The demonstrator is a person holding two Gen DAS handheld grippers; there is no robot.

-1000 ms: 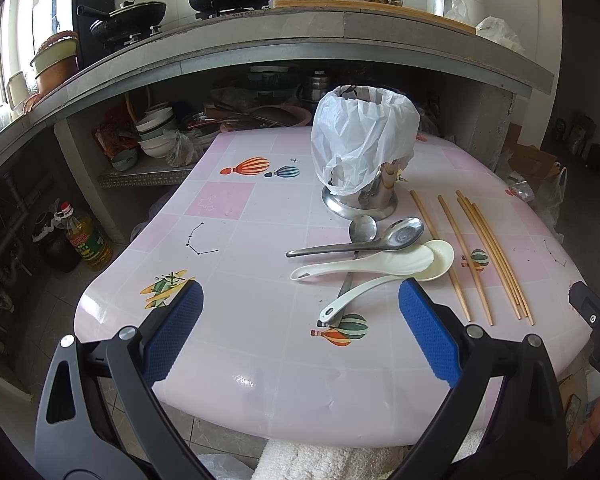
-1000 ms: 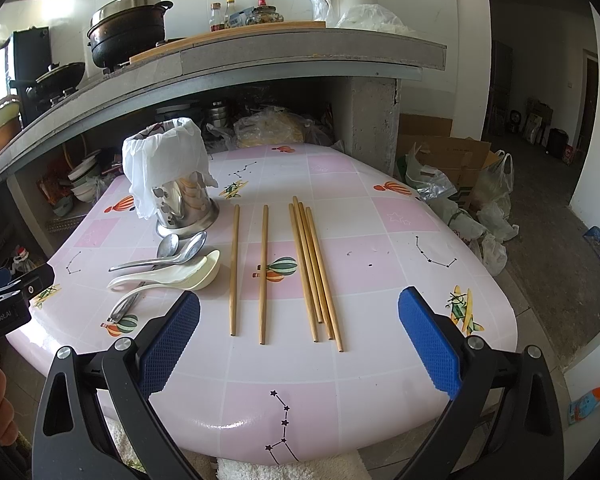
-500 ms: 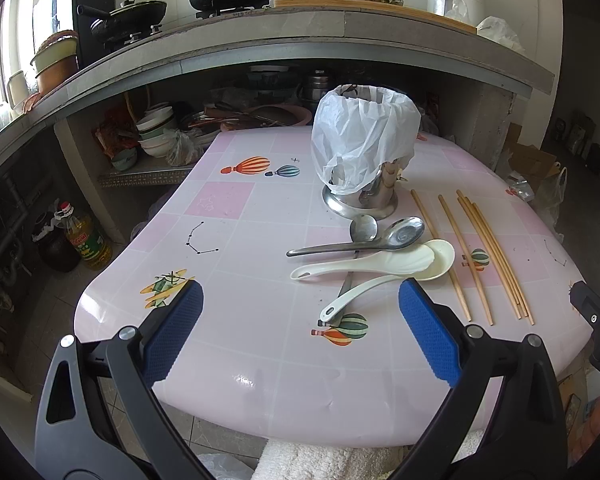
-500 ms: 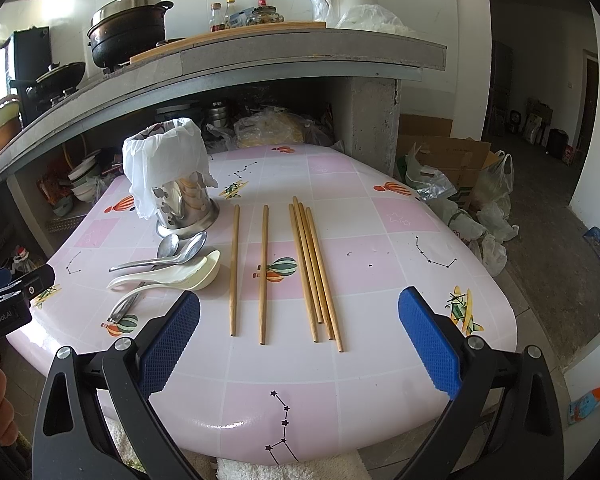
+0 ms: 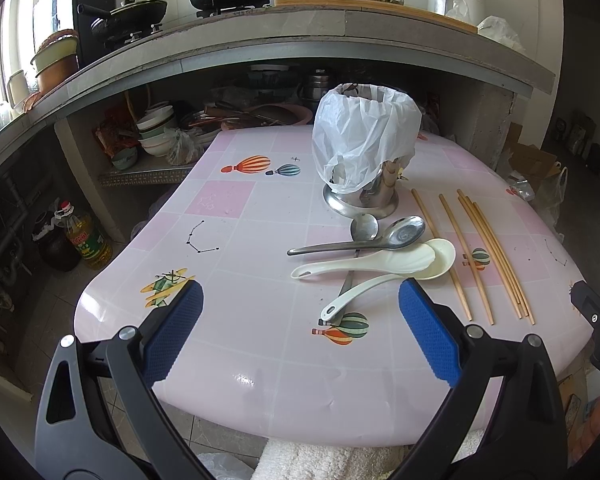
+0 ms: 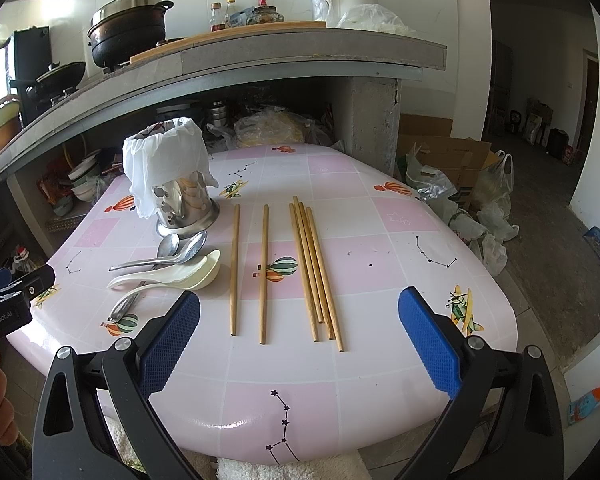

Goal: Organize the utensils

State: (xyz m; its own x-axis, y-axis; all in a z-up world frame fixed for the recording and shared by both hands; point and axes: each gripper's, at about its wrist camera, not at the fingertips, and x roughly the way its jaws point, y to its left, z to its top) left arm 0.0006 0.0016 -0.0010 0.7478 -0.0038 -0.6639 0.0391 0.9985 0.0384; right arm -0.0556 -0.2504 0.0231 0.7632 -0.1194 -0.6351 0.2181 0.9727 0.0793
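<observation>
- The left gripper (image 5: 300,332) hovers at the near edge of the pink worktop (image 5: 236,320), jaws spread wide and empty. The right gripper (image 6: 298,338) does the same on its side, wide open with nothing between its blue pads.
- Just beyond the left gripper, toward 1 o'clock, lies the spoon pile: two white ladle spoons (image 5: 364,264) over two metal spoons (image 5: 380,236), handles crossing. Judged from this, nothing is sorted yet.
- Ahead of the right gripper at 12 o'clock lie the wooden chopsticks (image 6: 314,268): two singles apart, then four touching in a bundle.
- Farthest, at 12 o'clock from the spoons, stands the steel utensil holder (image 5: 364,192), its mouth lined with a white plastic bag (image 5: 364,136).
- To do the first pick well, take the topmost white spoon by its free handle, so the ones beneath stay put.
- Close low on the chopstick bundle near mid-length; thin sticks may roll or scissor.
- Lower items in upright; the loose bag may snag.
</observation>
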